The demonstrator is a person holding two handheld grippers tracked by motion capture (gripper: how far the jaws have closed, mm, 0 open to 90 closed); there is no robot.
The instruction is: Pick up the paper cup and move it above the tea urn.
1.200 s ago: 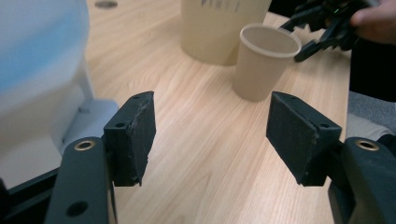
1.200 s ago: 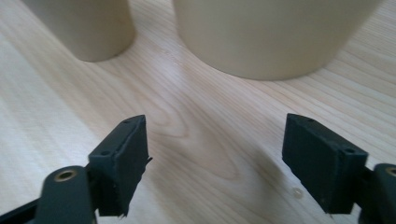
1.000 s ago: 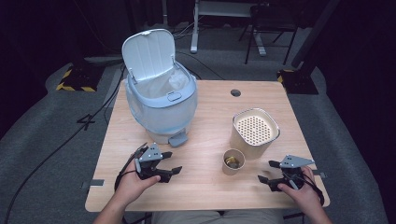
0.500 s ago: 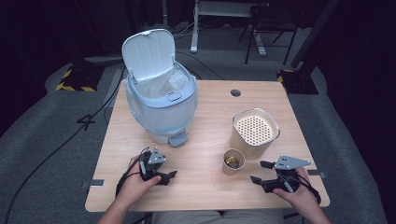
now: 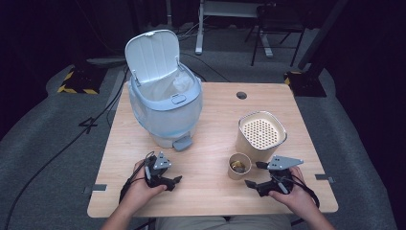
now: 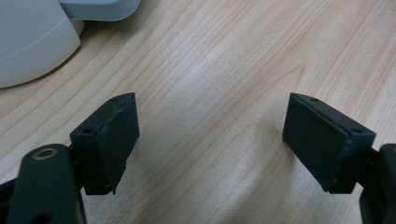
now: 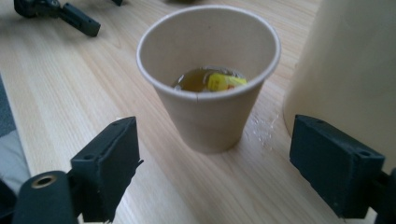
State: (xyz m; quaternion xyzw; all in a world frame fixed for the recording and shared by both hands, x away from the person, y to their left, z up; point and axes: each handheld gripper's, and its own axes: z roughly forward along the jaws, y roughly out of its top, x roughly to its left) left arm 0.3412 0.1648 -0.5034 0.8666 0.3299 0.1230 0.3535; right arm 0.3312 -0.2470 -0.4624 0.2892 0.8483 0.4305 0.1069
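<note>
1. Bench [image 5: 210,120]: light wood top, rectangular, with a round cable hole [image 5: 242,95] near the far edge.
2. Pedal bin [image 5: 165,108]: pale blue, lid raised, standing toward the far left corner.
3. Perforated canister [image 5: 261,134]: cream, right of centre.
4. Paper cup [image 5: 238,166]: just beside the canister, toward the near edge; holds liquid and something yellow.
</note>
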